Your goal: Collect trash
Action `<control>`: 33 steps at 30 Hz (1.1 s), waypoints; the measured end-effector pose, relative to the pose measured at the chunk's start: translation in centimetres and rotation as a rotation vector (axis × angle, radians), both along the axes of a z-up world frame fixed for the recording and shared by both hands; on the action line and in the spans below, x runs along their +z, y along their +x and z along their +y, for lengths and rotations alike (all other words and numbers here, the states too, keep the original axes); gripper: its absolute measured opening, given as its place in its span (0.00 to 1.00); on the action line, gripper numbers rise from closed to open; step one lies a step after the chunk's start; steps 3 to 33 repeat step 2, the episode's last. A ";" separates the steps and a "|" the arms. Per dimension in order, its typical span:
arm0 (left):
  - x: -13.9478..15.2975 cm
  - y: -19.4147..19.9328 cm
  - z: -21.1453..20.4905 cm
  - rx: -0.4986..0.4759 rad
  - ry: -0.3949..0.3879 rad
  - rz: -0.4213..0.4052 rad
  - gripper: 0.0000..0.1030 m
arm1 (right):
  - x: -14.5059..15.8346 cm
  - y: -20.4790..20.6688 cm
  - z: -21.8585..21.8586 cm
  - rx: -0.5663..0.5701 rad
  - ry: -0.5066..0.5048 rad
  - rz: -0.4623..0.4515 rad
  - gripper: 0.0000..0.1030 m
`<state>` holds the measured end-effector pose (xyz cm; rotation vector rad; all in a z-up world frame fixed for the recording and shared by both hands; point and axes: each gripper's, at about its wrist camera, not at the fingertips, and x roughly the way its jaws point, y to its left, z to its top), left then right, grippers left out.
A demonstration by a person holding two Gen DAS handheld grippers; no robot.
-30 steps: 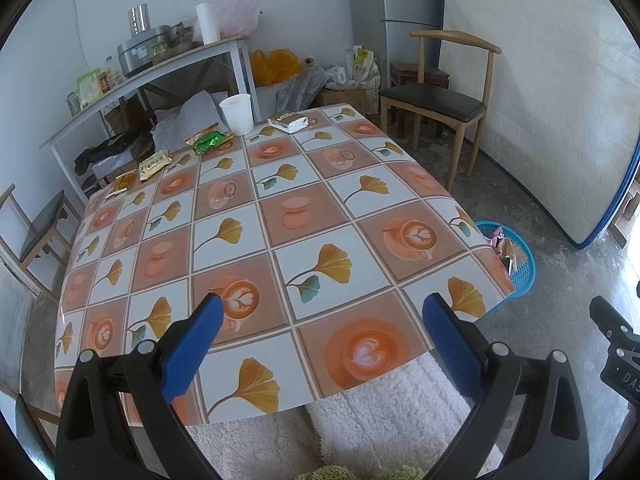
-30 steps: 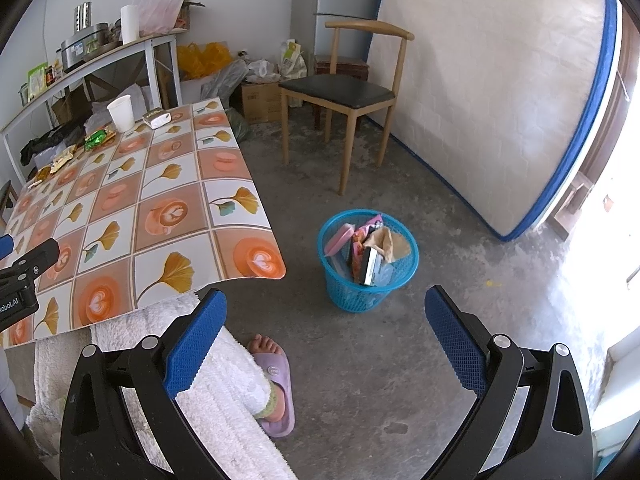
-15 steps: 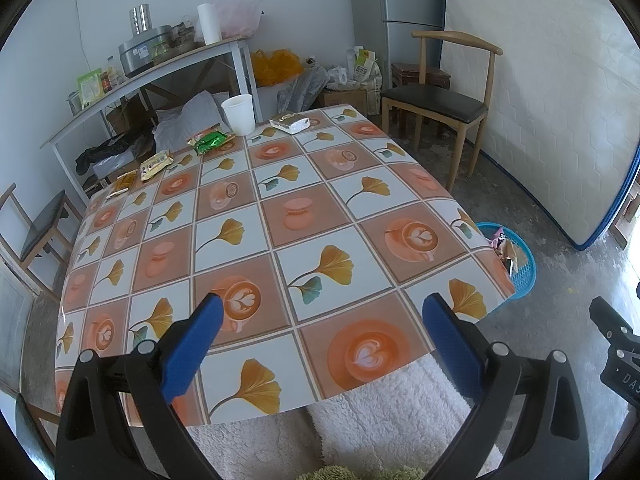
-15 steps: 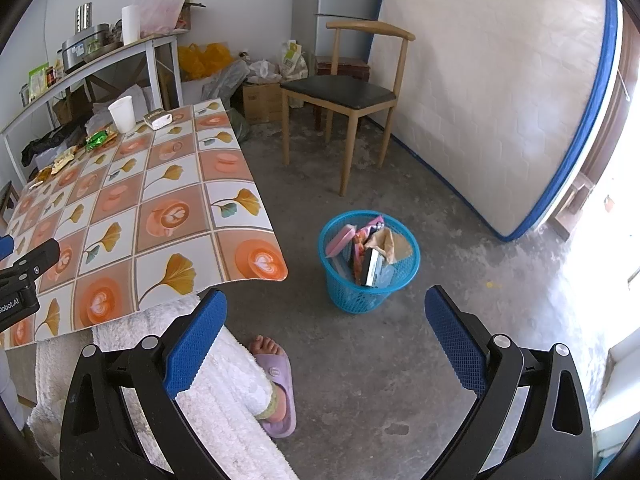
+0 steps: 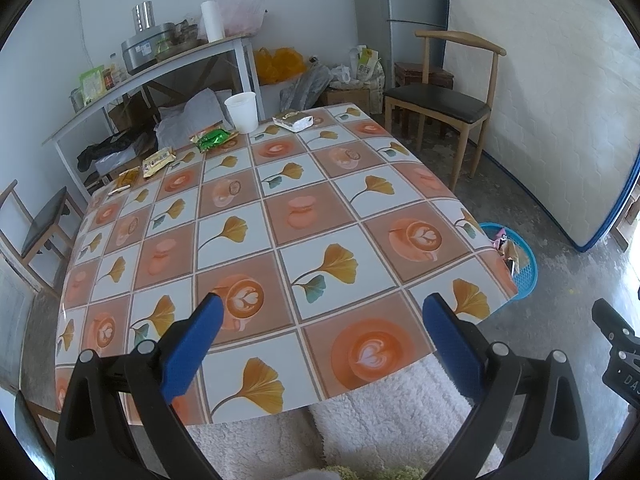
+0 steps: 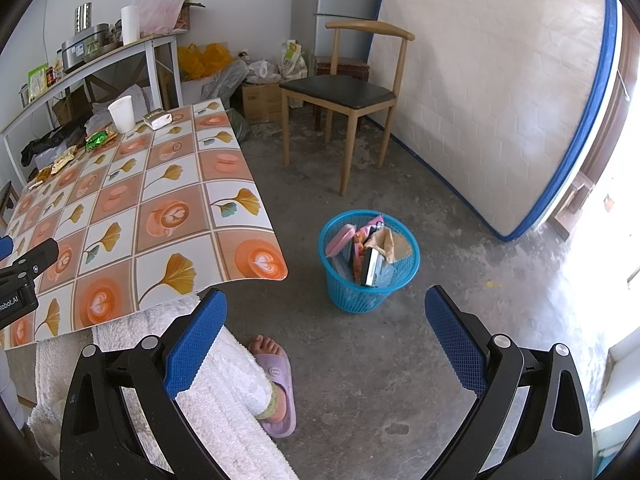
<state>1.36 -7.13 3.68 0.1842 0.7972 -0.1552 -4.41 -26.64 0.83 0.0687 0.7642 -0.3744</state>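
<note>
Both hand-held grippers wide open, empty: left hand-held gripper, right hand-held gripper. I reach left toward 11 o'clock, far worktop edge; green wrapper first, pinch flat, then blue basket.

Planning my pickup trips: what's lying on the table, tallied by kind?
White paper cup: 1
Silver-white packet: 1
Green wrapper: 1
Yellowish wrappers: 2
Total: 5, all along the far edge.
</note>
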 end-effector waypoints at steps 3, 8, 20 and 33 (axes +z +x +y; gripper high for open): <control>0.0 0.1 0.1 0.001 0.000 0.000 0.95 | 0.0 0.0 0.0 0.000 -0.001 0.000 0.93; 0.0 0.1 0.1 0.001 0.000 0.000 0.95 | 0.0 0.0 0.0 0.000 -0.001 0.000 0.93; 0.0 0.1 0.1 0.001 0.000 0.000 0.95 | 0.0 0.0 0.0 0.000 -0.001 0.000 0.93; 0.0 0.1 0.1 0.001 0.000 0.000 0.95 | 0.0 0.0 0.0 0.000 -0.001 0.000 0.93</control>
